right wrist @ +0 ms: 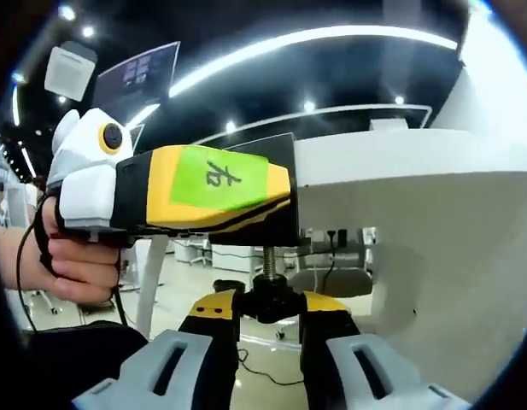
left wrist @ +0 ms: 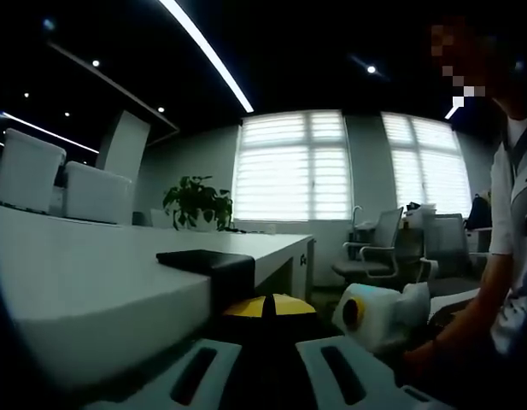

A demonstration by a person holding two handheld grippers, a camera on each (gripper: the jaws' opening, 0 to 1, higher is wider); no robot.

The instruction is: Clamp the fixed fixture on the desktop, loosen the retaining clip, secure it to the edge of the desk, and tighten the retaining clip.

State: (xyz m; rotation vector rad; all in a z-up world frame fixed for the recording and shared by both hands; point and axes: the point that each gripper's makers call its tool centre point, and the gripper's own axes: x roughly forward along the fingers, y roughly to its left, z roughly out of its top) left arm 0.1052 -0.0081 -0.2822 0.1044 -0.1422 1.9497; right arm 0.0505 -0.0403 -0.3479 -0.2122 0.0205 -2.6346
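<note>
A black clamp fixture [left wrist: 203, 260] sits over the edge of the white desk [left wrist: 84, 290]. In the left gripper view my left gripper [left wrist: 267, 307] is shut on the fixture's lower part just off the desk edge. The right gripper view shows the left gripper [right wrist: 284, 201], yellow and black with a green label, held by a hand and pinching the fixture [right wrist: 278, 147] against the desk [right wrist: 400, 171]. A threaded screw [right wrist: 269, 259] hangs below the fixture, ending in a black knob [right wrist: 272, 301]. My right gripper [right wrist: 272, 329] is shut on that knob from below. The right gripper [left wrist: 372, 314] also appears under the desk edge.
White chairs [left wrist: 28, 171] stand along the desk's far side, with a potted plant [left wrist: 197, 203] and office chairs [left wrist: 378, 248] by the bright windows. A person [left wrist: 511, 256] stands close at the right. Under the desk are its legs [right wrist: 148, 282] and cables on the floor.
</note>
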